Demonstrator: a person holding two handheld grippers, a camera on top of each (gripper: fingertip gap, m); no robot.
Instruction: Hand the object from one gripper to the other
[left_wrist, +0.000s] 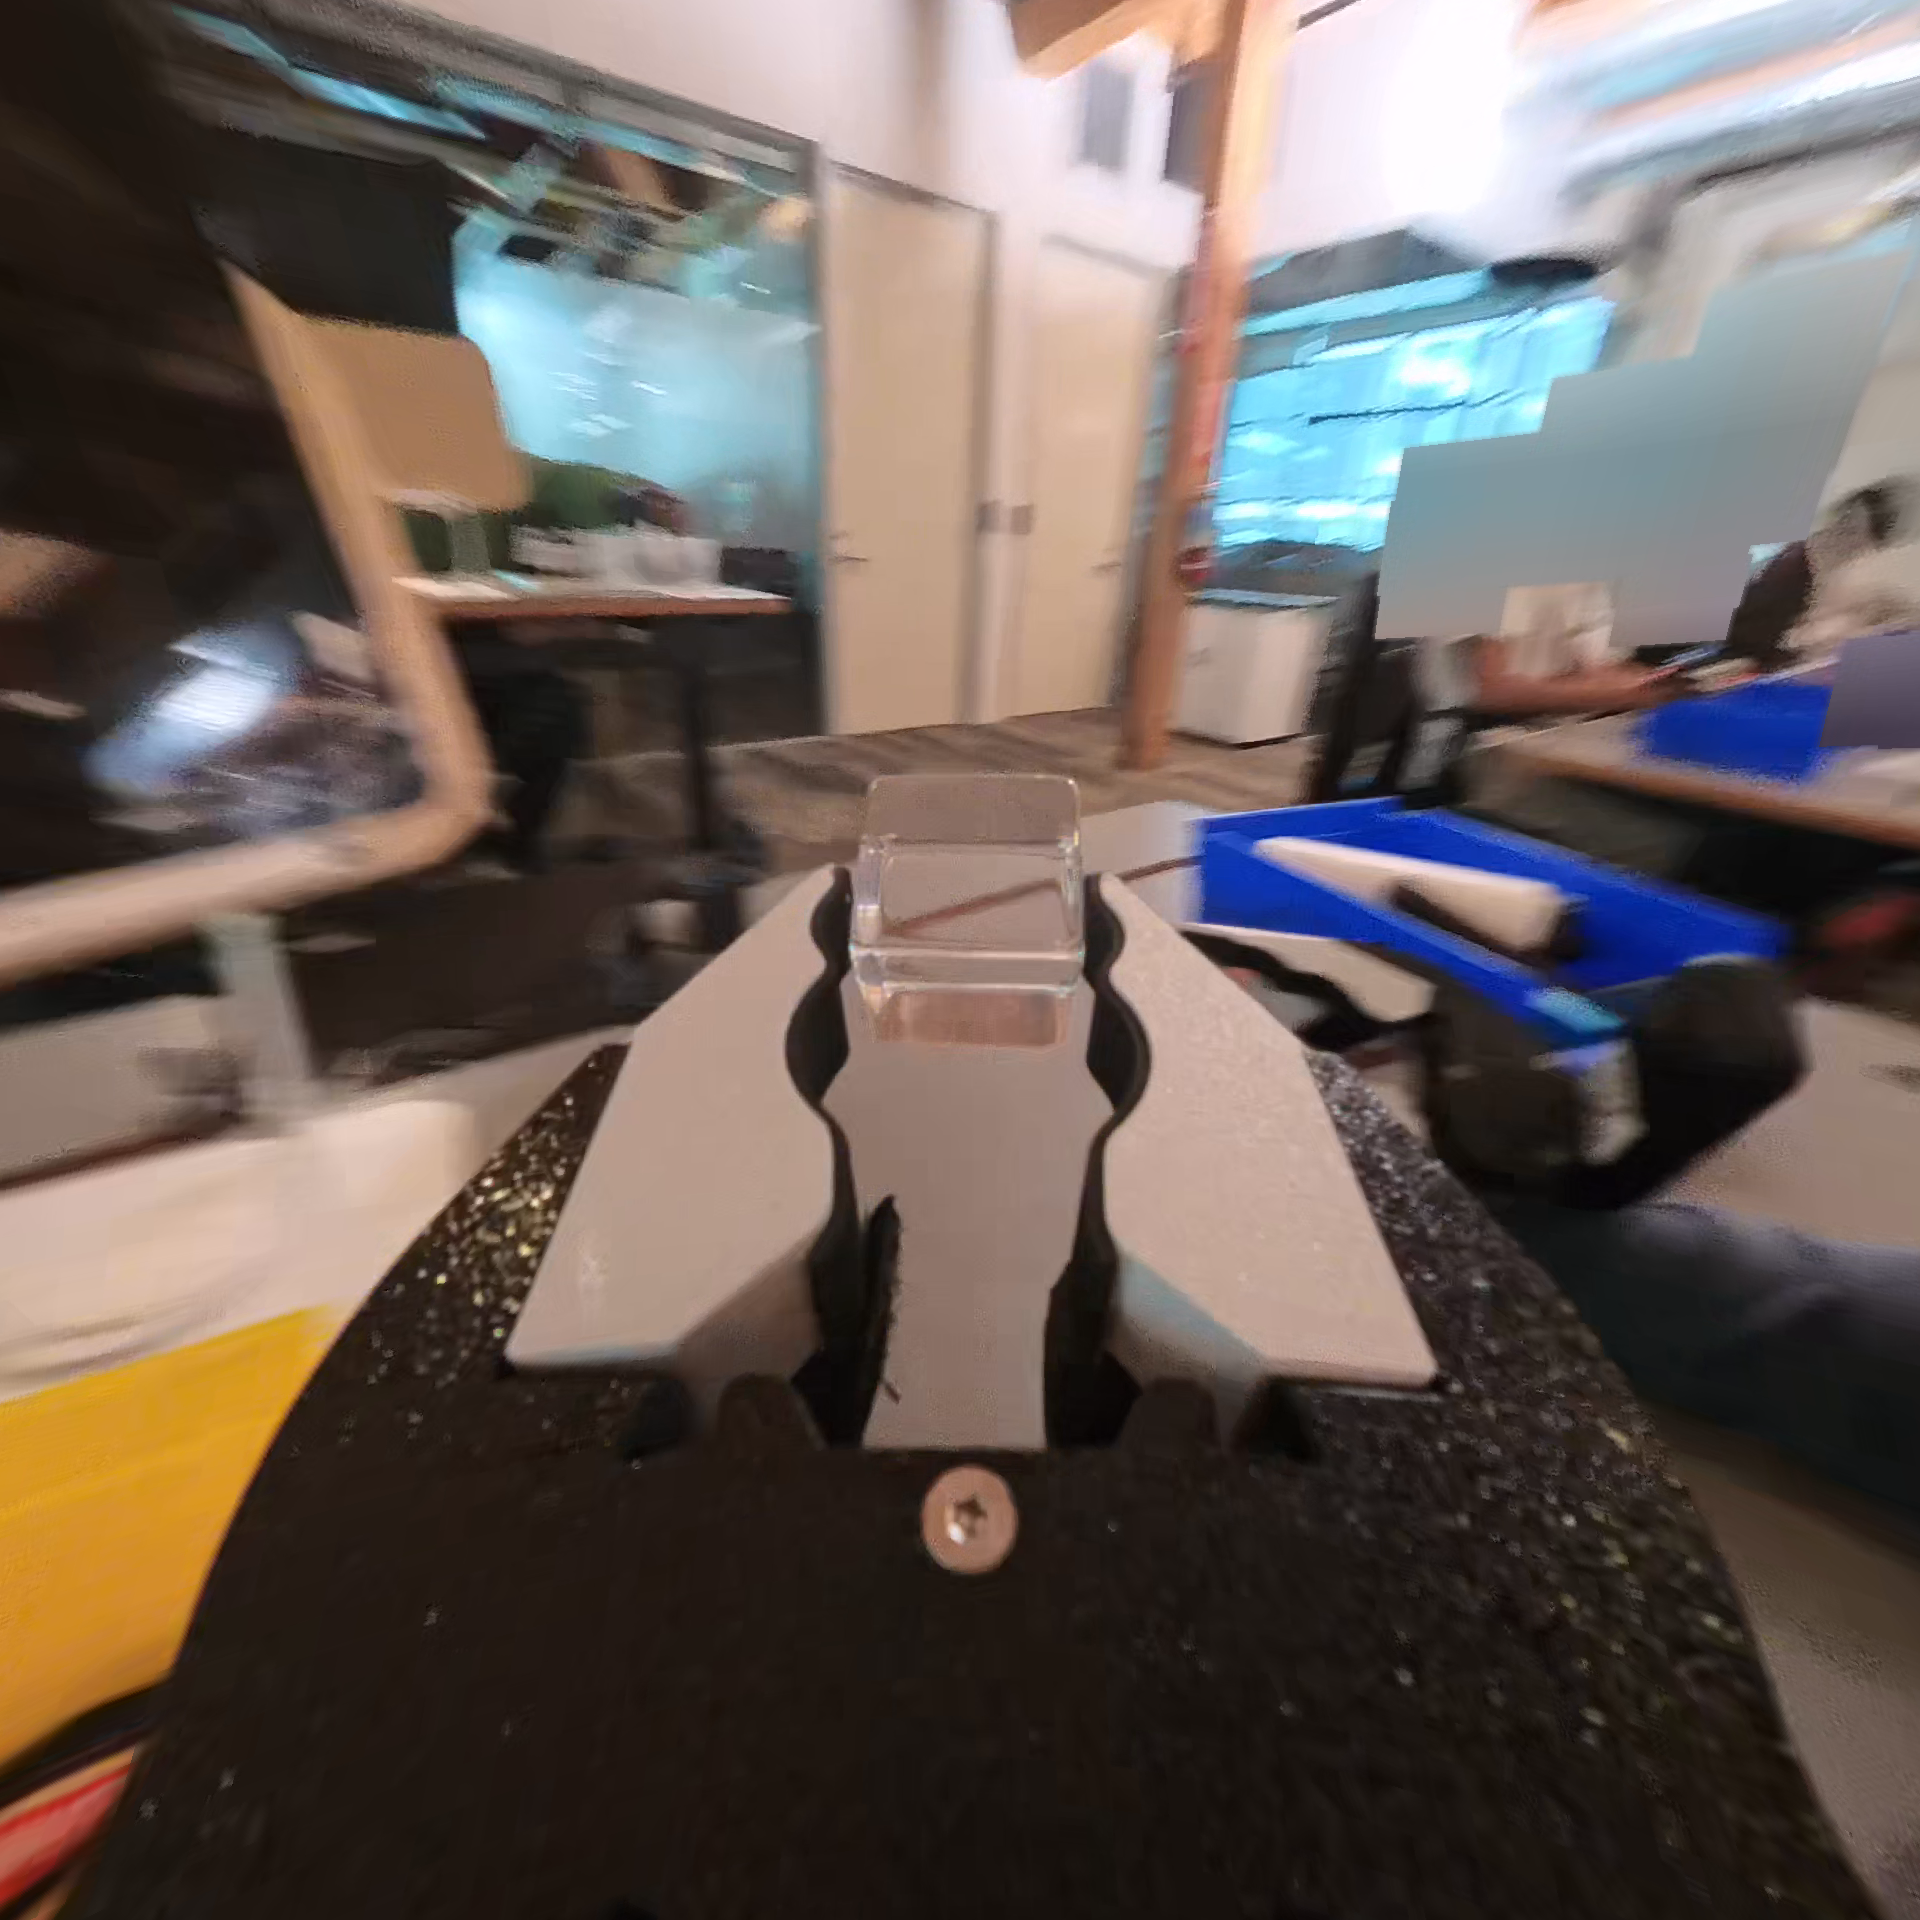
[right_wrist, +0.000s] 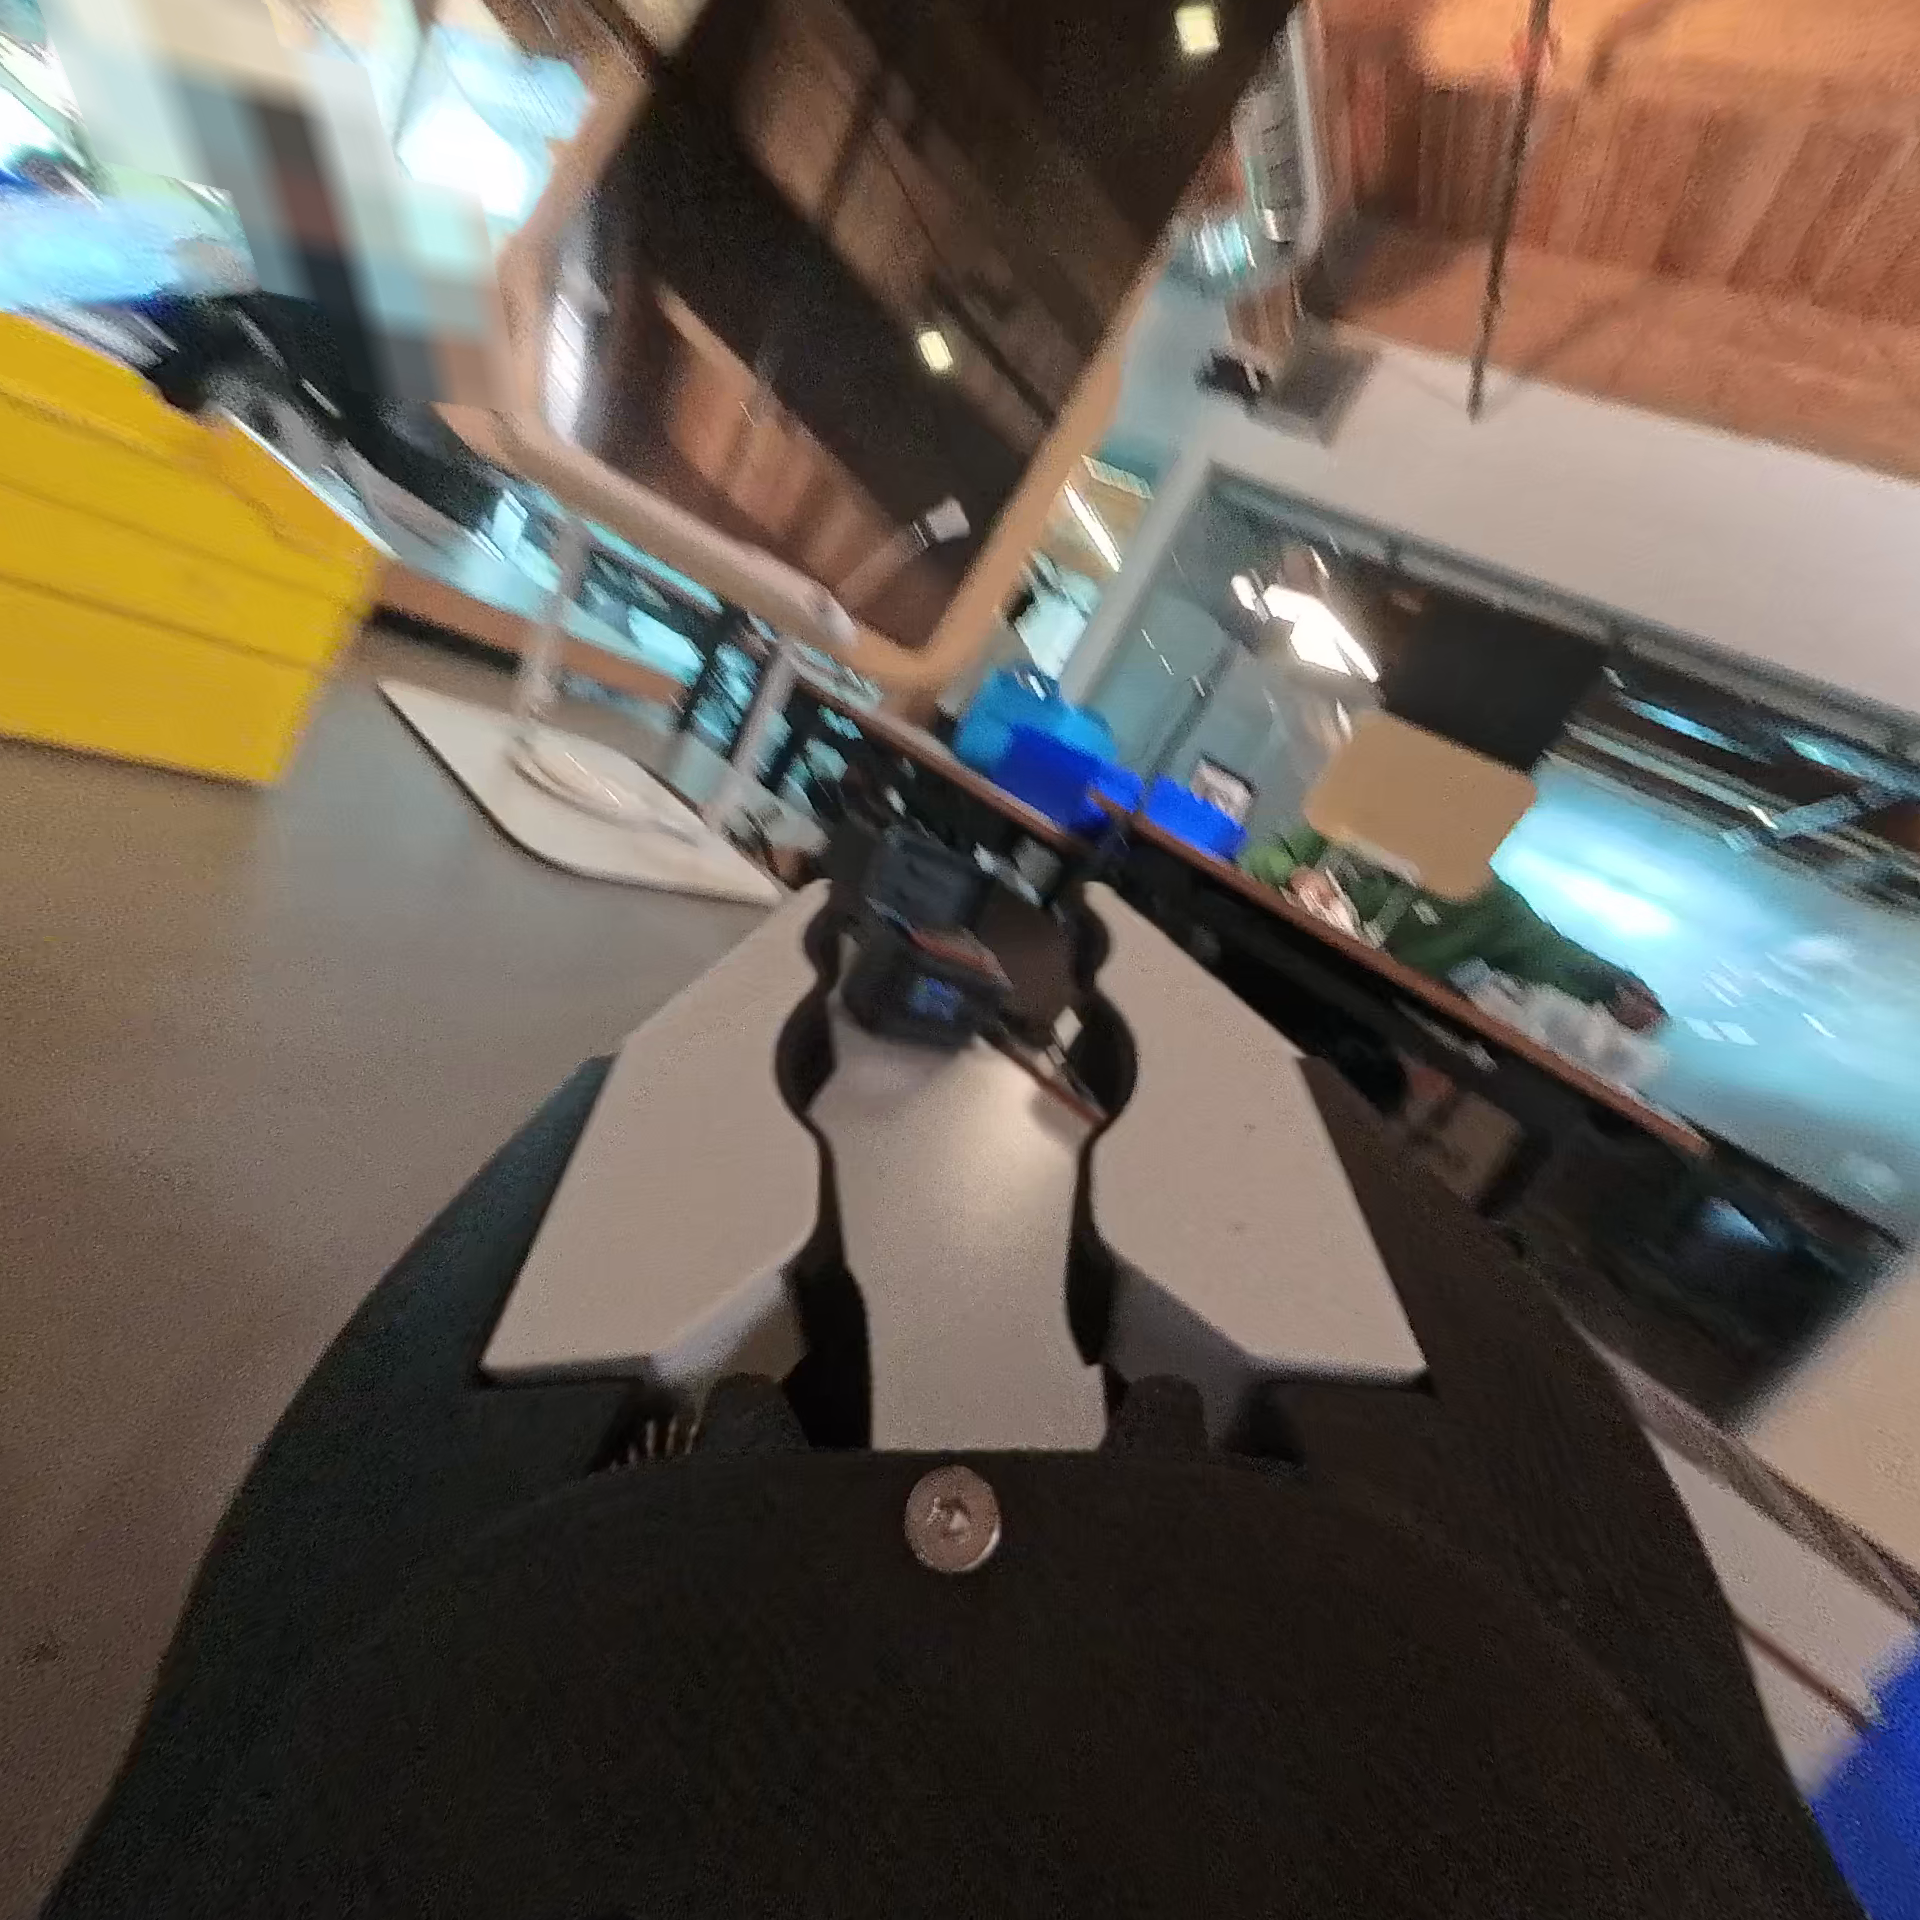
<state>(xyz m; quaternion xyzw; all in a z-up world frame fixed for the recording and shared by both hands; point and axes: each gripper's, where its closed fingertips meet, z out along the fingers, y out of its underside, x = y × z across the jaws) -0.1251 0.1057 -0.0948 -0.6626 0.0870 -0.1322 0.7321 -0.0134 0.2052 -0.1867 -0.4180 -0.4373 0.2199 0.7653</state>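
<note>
Left tongs (left_wrist: 966, 914) pinching a clear, square plastic cube (left_wrist: 966, 904) at the fingertips, right tongs (right_wrist: 951, 925) spread and empty above the grey table (right_wrist: 208, 987), blue plastic bin (left_wrist: 1475, 894) beyond

The left wrist view looks forward along its own left tool (left_wrist: 966, 914), which fills the lower centre of the frame, level across an office toward pale doors (left_wrist: 997, 457) at centre. The right wrist view looks along the right tool (right_wrist: 951, 935) from low and close over the bench (right_wrist: 260, 987), rolled so the room tilts. Both views show the yellow bins (left_wrist: 135, 1507) (right_wrist: 156, 582) at frame left and a wood-framed dark panel (left_wrist: 187, 499) (right_wrist: 852, 343).
</note>
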